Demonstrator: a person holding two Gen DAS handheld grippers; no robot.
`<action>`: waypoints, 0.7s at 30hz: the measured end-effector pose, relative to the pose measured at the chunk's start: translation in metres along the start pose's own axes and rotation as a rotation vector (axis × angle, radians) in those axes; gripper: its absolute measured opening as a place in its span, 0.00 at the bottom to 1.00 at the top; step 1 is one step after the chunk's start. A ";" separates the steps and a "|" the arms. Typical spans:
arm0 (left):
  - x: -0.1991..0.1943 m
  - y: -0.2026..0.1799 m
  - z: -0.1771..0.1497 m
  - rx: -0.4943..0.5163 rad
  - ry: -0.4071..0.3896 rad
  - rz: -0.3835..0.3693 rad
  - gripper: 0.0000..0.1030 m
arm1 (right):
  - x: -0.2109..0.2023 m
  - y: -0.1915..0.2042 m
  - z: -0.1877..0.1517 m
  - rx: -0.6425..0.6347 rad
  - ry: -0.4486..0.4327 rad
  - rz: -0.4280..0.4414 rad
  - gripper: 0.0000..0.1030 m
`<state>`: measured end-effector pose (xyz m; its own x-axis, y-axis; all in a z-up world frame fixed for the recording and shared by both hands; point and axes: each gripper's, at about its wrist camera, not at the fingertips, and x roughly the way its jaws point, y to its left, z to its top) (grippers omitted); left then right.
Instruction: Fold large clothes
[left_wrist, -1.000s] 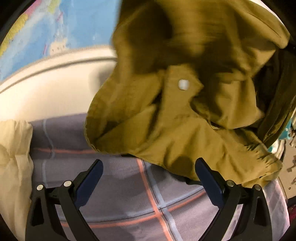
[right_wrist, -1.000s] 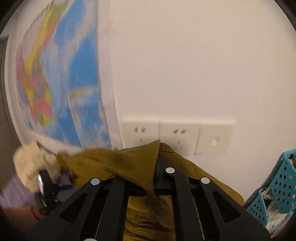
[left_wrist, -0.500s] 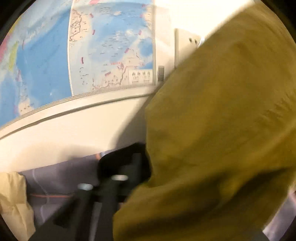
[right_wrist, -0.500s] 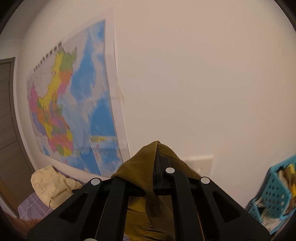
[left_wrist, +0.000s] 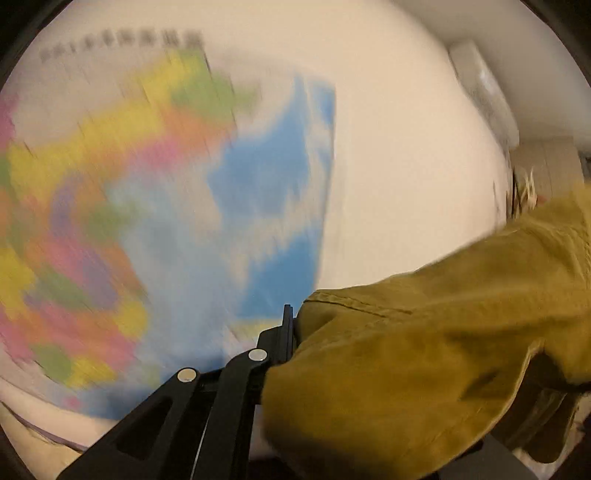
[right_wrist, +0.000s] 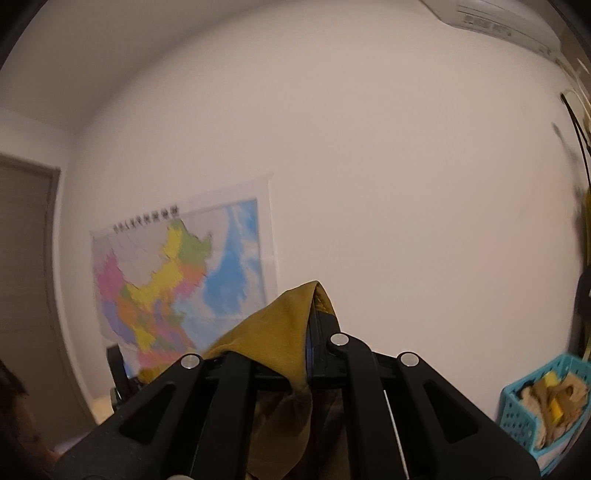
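An olive-mustard garment (left_wrist: 424, 354) hangs in the air, pinched by both grippers. My left gripper (left_wrist: 293, 325) is shut on one edge of the cloth, which drapes over its right finger and stretches away to the right. Only the left finger (left_wrist: 284, 336) shows. In the right wrist view my right gripper (right_wrist: 310, 332) is shut on a peak of the same garment (right_wrist: 284, 332), and the fabric falls down between its arms. Both grippers are held high and point about level at the wall.
A colourful wall map (right_wrist: 177, 280) hangs on the cream wall (right_wrist: 406, 184), blurred in the left wrist view. A blue perforated basket (right_wrist: 535, 410) with items stands at the lower right. A grey door (right_wrist: 22, 277) is at the left. An air conditioner (right_wrist: 491, 18) sits near the ceiling.
My left gripper closed from wide open onto the garment's edge and rose from the checked bedding to wall-map height. My right gripper lifted too, still clamping the cloth.
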<state>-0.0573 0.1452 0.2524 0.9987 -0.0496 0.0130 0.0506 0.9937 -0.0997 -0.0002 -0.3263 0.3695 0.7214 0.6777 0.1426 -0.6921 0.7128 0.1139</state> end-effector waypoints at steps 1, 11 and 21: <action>-0.029 0.003 0.018 0.014 -0.030 0.019 0.05 | -0.011 0.004 0.000 0.001 0.005 0.004 0.04; -0.219 -0.009 0.078 0.199 -0.059 0.249 0.05 | -0.077 0.060 -0.054 0.028 0.096 0.264 0.04; -0.208 -0.001 0.092 0.339 0.086 0.488 0.06 | -0.003 0.048 -0.119 0.196 0.282 0.382 0.06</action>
<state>-0.2663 0.1635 0.3415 0.9035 0.4270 -0.0367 -0.4055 0.8794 0.2496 -0.0331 -0.2726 0.2578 0.3758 0.9250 -0.0572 -0.8798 0.3754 0.2915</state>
